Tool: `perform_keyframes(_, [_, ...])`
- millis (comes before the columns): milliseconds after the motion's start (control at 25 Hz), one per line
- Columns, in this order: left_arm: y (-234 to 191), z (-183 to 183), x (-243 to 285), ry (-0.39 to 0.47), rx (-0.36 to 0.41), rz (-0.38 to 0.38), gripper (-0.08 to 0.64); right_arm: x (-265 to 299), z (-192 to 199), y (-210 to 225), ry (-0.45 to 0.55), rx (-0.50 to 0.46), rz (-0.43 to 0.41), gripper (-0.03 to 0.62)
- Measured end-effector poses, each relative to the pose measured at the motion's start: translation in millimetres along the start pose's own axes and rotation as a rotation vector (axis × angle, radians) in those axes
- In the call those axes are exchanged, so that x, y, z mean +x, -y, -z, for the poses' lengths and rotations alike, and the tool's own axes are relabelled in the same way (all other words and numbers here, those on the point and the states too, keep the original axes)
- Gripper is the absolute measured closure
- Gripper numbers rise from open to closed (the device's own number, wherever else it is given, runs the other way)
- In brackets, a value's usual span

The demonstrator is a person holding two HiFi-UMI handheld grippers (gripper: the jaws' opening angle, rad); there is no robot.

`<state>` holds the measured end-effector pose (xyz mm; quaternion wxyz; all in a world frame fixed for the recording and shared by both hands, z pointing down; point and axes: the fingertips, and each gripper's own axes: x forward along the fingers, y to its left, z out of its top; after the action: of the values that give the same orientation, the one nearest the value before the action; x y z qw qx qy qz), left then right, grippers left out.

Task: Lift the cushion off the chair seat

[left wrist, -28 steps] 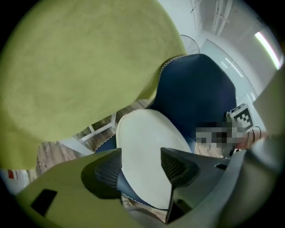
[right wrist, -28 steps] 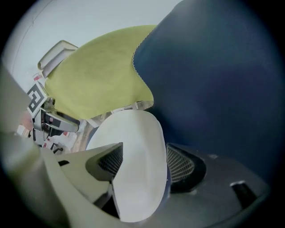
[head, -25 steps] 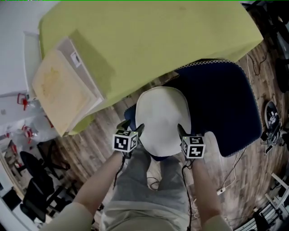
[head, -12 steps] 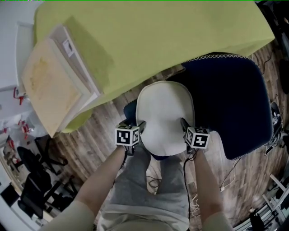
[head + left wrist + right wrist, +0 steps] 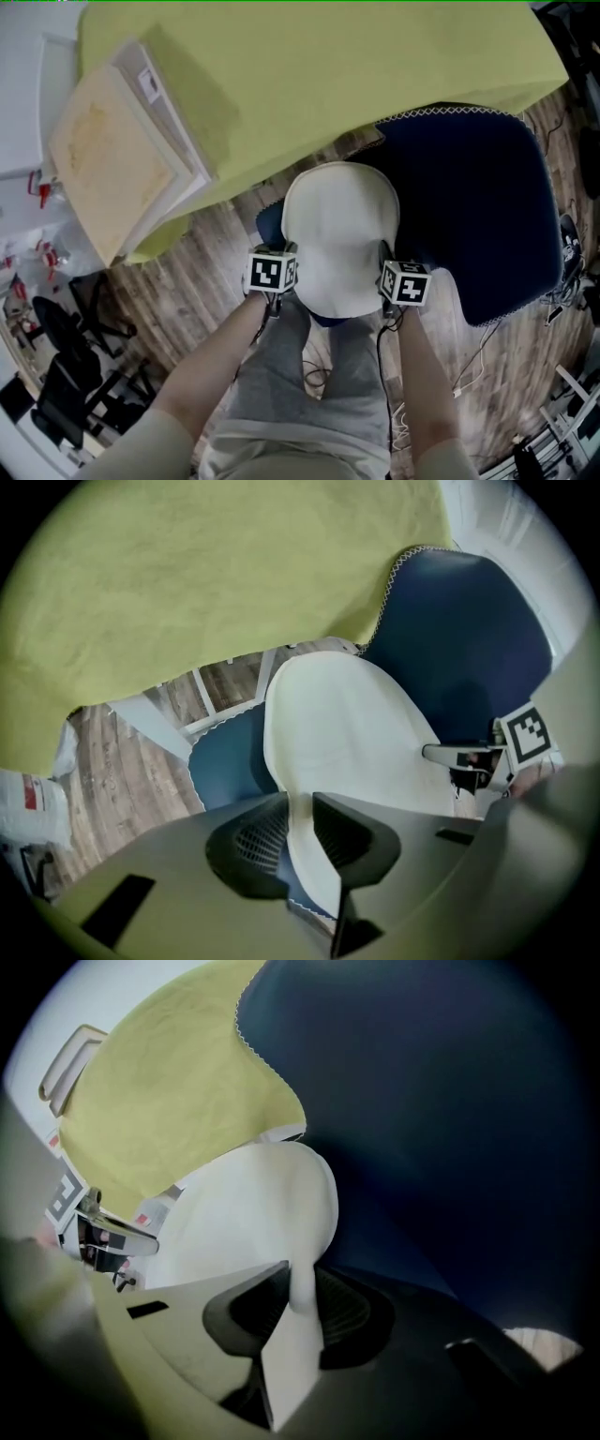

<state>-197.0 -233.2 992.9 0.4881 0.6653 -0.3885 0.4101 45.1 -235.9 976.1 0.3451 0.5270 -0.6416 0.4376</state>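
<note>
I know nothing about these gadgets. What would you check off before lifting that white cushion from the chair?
1. The left gripper is on the left edge of the cushion: ok, the edge sits between its closing jaws.
2. The right gripper is on the right edge: ok, the edge sits between its closing jaws.
3. Grips opposite each other: ok.
4. Grip firm enough to lift: cannot tell.
5. Cushion lying on the blue chair seat: ok.
6. Far end free of the yellow table cloth: cannot tell.

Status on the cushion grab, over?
Closing: left hand-held gripper and right hand-held gripper, each on a cushion edge. Cushion on blue seat, not yet lifted. Nothing on top; yellow table close behind.
</note>
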Motion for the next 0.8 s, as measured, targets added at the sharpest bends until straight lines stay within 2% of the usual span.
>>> perform_keyframes(120, [-1,-3,-10,0.014,0.027,-0.007,0.511,-13,-3,-10,-0.010,-0.022,-0.052,0.517])
perform_keyframes(480, [18,-3,-83,0.039,0.084,0.018,0.520,-106,-23,-44,0.068,-0.057,-0.098,0.518])
perform_keyframes(560, [29,-10,-108,0.057,0.136,0.027,0.522,-132,-33,-49,0.089,-0.064,-0.093,0.517])
perform_keyframes(680, [47,-28,-148,0.107,0.294,0.012,0.522,-172,-53,-59,0.138,-0.073,-0.080,0.517])
perform_keyframes(800, [60,-38,-191,0.162,0.350,0.004,0.522,-215,-71,-73,0.199,-0.077,-0.086,0.517])
